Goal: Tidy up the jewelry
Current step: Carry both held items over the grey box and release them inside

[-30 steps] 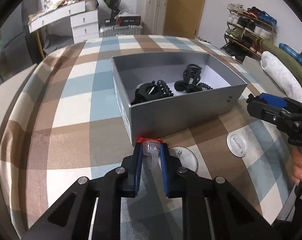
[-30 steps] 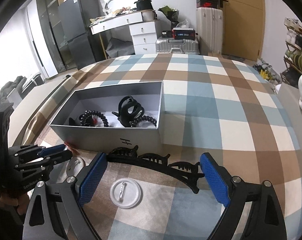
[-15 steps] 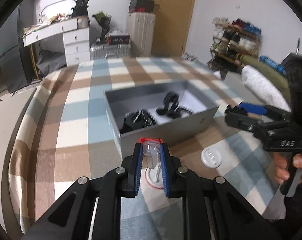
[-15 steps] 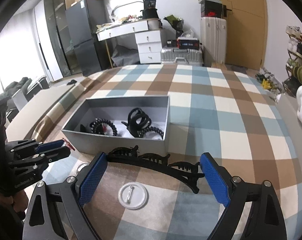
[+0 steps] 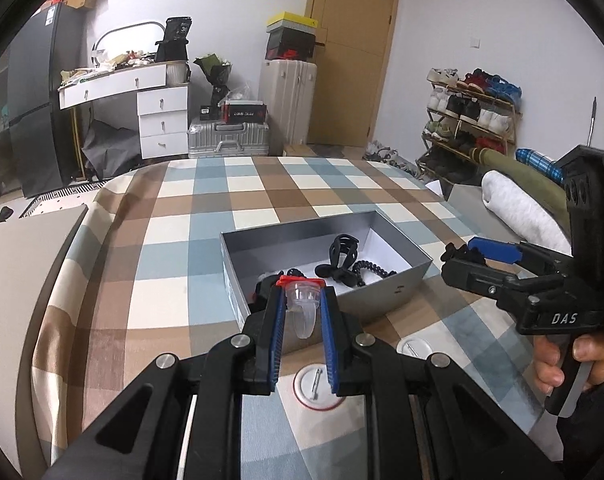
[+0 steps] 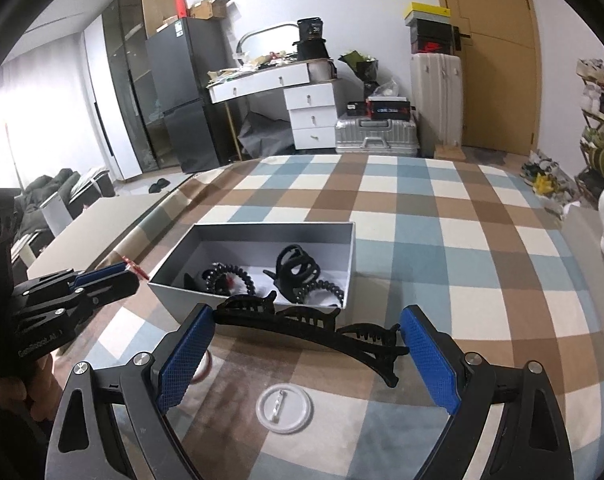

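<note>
My left gripper (image 5: 300, 300) is shut on a clear plastic hair clip with a red end (image 5: 300, 305), held in the air just short of the grey box (image 5: 397, 288). My right gripper (image 6: 307, 334) is shut on a long black claw clip (image 6: 313, 326), held crosswise above the checked cloth near the box's (image 6: 262, 227) front wall. The box holds a black claw clip (image 6: 298, 267) and black spiral hair ties (image 6: 228, 276). Two white round badges lie on the cloth, one in the right wrist view (image 6: 284, 403) and one in the left wrist view (image 5: 315, 386).
The checked cloth (image 6: 441, 248) covers a wide surface that drops off at the left edge. The right gripper and hand show at the right of the left wrist view (image 5: 501, 276). Furniture, suitcases and a shoe rack (image 5: 469, 108) stand beyond.
Both grippers have risen and pulled back from the cloth with their clips still held. The box now looks smaller and farther in both views.
</note>
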`<state>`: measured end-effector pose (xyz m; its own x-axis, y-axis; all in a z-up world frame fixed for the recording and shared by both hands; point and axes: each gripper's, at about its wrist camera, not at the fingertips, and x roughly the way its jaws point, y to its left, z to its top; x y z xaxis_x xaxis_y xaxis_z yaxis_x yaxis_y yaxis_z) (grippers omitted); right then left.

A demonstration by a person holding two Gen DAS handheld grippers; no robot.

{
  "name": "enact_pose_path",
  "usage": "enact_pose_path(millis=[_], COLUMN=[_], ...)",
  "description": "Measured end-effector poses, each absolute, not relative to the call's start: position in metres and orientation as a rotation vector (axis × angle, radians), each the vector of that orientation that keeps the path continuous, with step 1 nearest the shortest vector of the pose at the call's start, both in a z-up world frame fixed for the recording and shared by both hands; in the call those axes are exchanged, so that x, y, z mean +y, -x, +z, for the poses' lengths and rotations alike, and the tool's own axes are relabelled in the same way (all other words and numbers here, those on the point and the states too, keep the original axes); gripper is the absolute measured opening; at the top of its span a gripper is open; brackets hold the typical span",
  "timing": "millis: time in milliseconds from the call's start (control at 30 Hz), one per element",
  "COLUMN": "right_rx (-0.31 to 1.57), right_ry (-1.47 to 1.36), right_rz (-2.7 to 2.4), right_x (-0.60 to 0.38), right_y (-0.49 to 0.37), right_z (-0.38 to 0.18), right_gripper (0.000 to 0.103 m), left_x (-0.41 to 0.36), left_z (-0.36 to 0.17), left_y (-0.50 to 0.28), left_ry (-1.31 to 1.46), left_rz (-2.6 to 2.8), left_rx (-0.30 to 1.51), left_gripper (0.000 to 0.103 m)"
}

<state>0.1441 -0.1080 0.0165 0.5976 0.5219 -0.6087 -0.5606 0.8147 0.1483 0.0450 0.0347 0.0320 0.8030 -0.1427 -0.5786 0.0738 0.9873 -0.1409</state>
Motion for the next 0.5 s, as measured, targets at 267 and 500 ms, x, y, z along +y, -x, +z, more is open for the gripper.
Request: enact_pose_path(millis=[267,500], right_rx=[0.692,0.716], right_ry=[-0.006,0.004], right_rz=[0.665,0.686], right_x=[-0.108,-0.098], right_y=[-0.163,-0.173], right_z=[0.016,0.012], right_gripper=[0.094,0.094], left_x=[0.032,0.03], left_z=[0.028,0.025], left_y=[-0.061,-0.077], left_ry=[0.109,0.104], left_rz=[-0.115,-0.106], left_rx=[0.64,0.65], left_gripper=[0.012,0.012])
